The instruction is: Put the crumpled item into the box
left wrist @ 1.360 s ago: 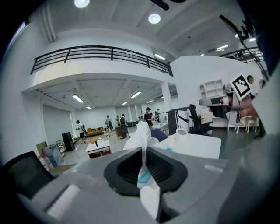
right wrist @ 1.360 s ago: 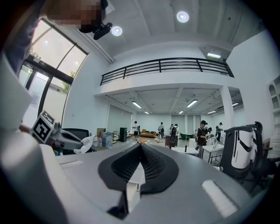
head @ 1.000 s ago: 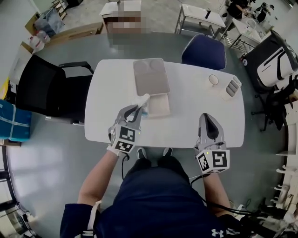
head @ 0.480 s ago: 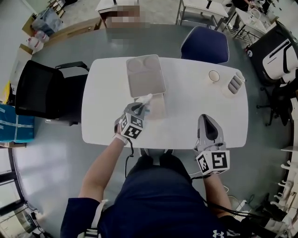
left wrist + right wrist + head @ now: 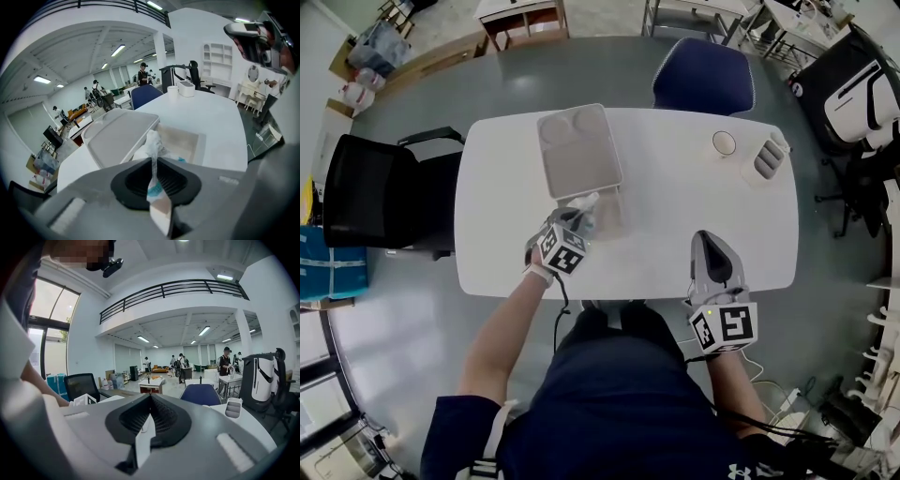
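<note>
A crumpled white wrapper with a bit of teal print [image 5: 587, 202] [image 5: 152, 140] is pinched in my left gripper [image 5: 580, 216] [image 5: 153, 164], which is shut on it. The wrapper hangs at the near left edge of the shallow beige box [image 5: 617, 220] [image 5: 200, 146], just above it. The box's grey lid [image 5: 577, 150] [image 5: 121, 133] lies open behind it. In the head view my right gripper [image 5: 709, 238] hovers near the table's front edge on the right. Its jaws [image 5: 150, 398] meet at the tips with nothing between them.
On the white table [image 5: 684, 202], a small round cup [image 5: 724, 142] and a grey ribbed holder [image 5: 767, 158] stand at the far right corner. A blue chair [image 5: 703, 87] stands behind the table, a black chair [image 5: 367, 192] to its left.
My left gripper has carried the wrapper forward and down, from the table's near side to the box's edge. The right gripper has shifted only a little.
</note>
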`<action>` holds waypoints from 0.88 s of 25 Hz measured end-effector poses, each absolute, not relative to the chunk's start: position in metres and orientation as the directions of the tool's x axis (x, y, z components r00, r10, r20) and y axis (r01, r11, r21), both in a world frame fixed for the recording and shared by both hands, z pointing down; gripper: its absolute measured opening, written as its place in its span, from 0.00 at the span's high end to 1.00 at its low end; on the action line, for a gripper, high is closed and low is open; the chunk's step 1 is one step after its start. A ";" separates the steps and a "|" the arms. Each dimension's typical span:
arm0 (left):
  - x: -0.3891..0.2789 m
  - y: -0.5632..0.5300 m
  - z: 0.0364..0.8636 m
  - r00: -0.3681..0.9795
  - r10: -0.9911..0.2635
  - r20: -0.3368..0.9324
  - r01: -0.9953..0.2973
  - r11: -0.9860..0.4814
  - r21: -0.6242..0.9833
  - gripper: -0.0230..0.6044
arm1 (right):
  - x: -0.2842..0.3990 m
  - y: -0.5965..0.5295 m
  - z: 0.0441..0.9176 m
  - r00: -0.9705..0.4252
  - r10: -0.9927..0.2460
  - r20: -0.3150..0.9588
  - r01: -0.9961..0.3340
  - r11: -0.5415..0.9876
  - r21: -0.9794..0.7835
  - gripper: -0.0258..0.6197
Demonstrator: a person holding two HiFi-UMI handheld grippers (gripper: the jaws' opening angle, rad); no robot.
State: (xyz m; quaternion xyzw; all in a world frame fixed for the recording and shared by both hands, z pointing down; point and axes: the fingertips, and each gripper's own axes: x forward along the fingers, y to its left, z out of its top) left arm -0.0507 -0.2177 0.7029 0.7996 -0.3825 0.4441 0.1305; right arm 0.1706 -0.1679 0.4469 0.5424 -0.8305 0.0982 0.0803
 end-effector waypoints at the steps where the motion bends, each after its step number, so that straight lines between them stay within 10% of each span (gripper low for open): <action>1: -0.050 -0.217 0.707 0.307 -0.482 0.821 -0.720 -0.681 -0.131 0.91 | 0.170 -0.168 0.448 -0.399 -0.884 0.243 -0.917 0.392 -0.076 0.96; 14: -0.054 -0.221 0.740 0.170 -0.354 0.920 -0.679 -0.718 -0.150 0.88 | 0.176 -0.166 0.456 -0.382 -0.887 0.261 -0.924 0.373 -0.084 0.96; 22: -0.055 -0.220 0.739 0.184 -0.361 0.914 -0.693 -0.707 -0.140 0.69 | 0.172 -0.169 0.454 -0.399 -0.881 0.255 -0.917 0.390 -0.085 0.96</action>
